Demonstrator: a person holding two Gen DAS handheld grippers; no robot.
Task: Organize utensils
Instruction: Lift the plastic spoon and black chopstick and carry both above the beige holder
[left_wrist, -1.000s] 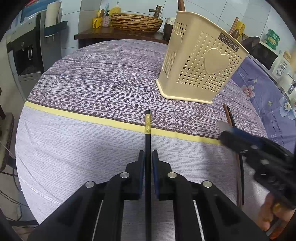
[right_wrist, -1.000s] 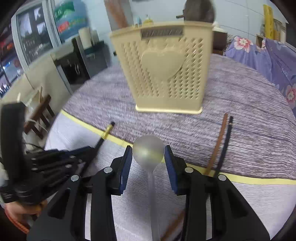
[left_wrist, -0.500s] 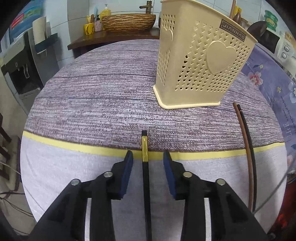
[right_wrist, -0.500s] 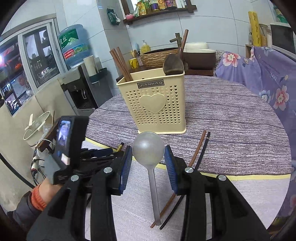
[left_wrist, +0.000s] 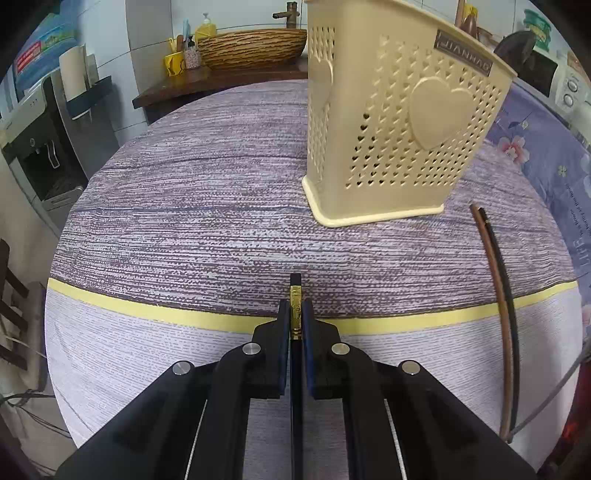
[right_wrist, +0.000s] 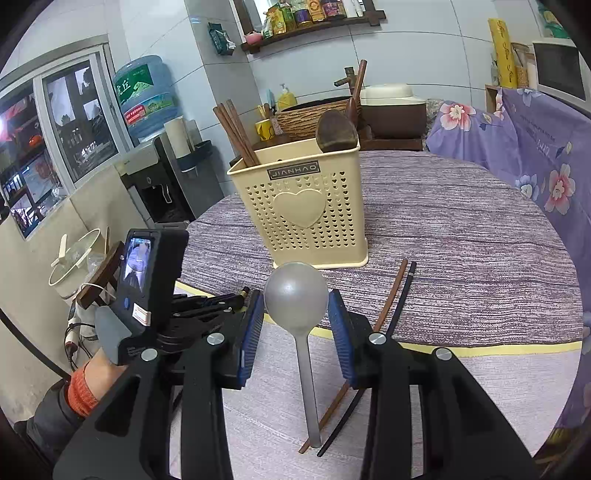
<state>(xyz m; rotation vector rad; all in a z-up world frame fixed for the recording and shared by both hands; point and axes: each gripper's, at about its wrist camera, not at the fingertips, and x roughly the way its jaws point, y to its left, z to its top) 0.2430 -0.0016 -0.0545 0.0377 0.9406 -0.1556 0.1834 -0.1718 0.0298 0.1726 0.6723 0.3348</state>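
Note:
My left gripper (left_wrist: 295, 314) is shut on a black chopstick with a gold band (left_wrist: 295, 314), low over the tablecloth; it also shows in the right wrist view (right_wrist: 221, 301). My right gripper (right_wrist: 295, 299) holds a grey metal spoon (right_wrist: 296, 295) by its bowl, handle hanging down, raised above the table. The cream perforated utensil basket (left_wrist: 399, 125) stands ahead, also in the right wrist view (right_wrist: 303, 210), holding brown chopsticks (right_wrist: 236, 133) and a wooden spoon (right_wrist: 336, 129). A brown chopstick (left_wrist: 495, 295) and a black chopstick (left_wrist: 511, 332) lie on the table to the right.
The round table (left_wrist: 184, 206) has a purple cloth with a yellow stripe. A side counter with a woven basket (left_wrist: 251, 48) stands behind. A water dispenser (right_wrist: 147, 122) stands left. A purple floral cover (right_wrist: 535, 147) is at right.
My left gripper opened half a second ago, moved forward along the black chopstick and has shut again near its gold band. My right gripper has risen with the spoon and pulled back.

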